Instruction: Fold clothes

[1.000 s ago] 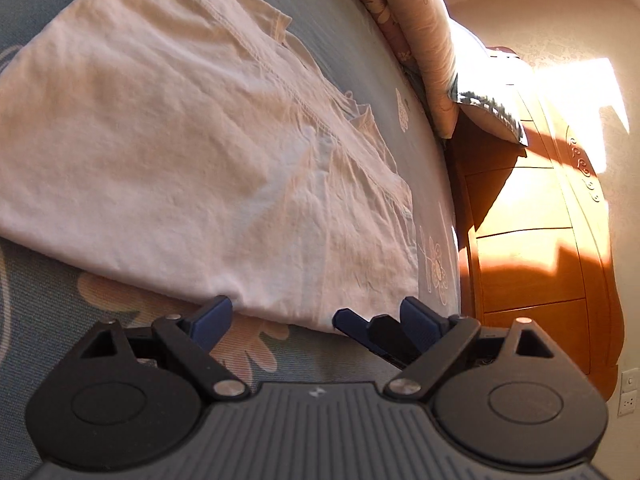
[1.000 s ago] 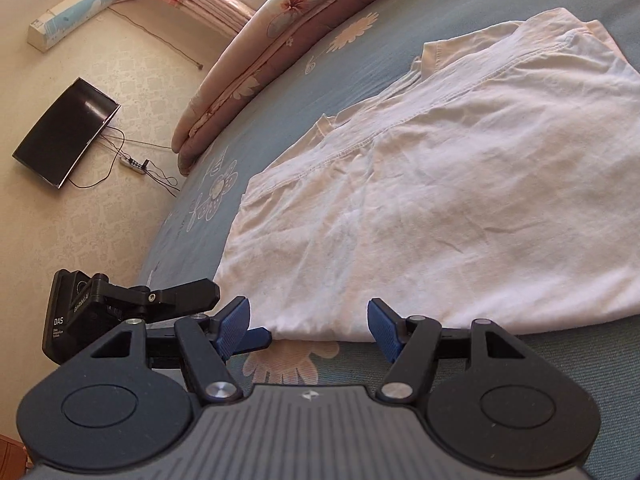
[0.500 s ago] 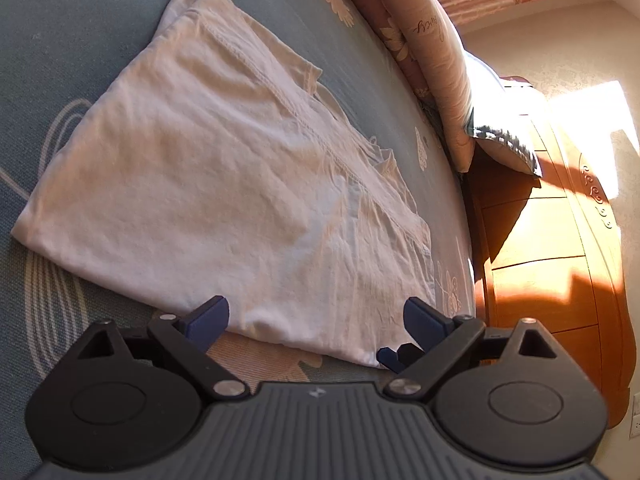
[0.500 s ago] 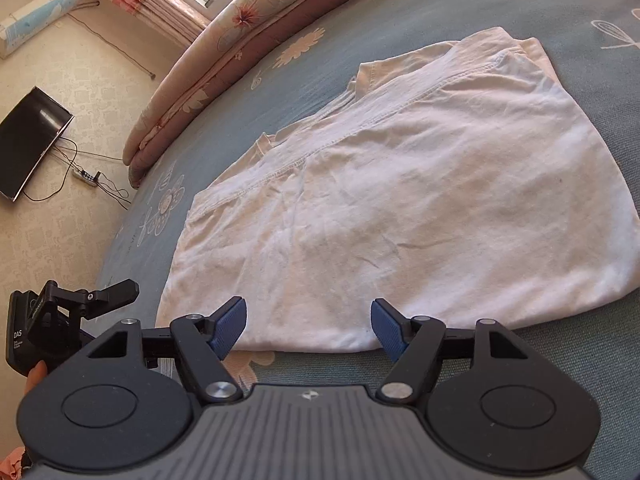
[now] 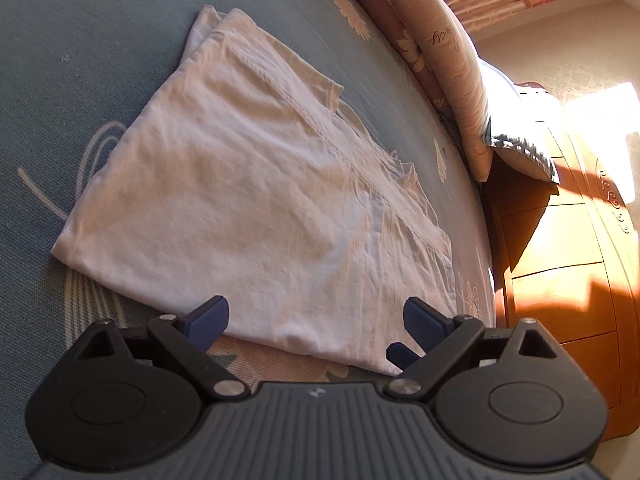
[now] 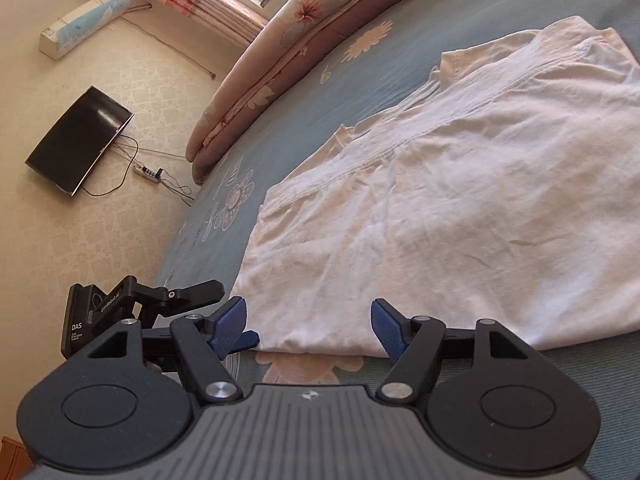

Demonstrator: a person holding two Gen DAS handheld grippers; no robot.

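Lying mid-frame on the blue bed (image 5: 100,60), a thin, limp white shirt (image 5: 256,200) should bunch easily; pinch its near hem corners. Left gripper (image 5: 316,320) and right gripper (image 6: 308,322): jaws apart, empty.

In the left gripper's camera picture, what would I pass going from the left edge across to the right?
Blue bedsheet → folded white garment → rolled floral quilt → wooden headboard.
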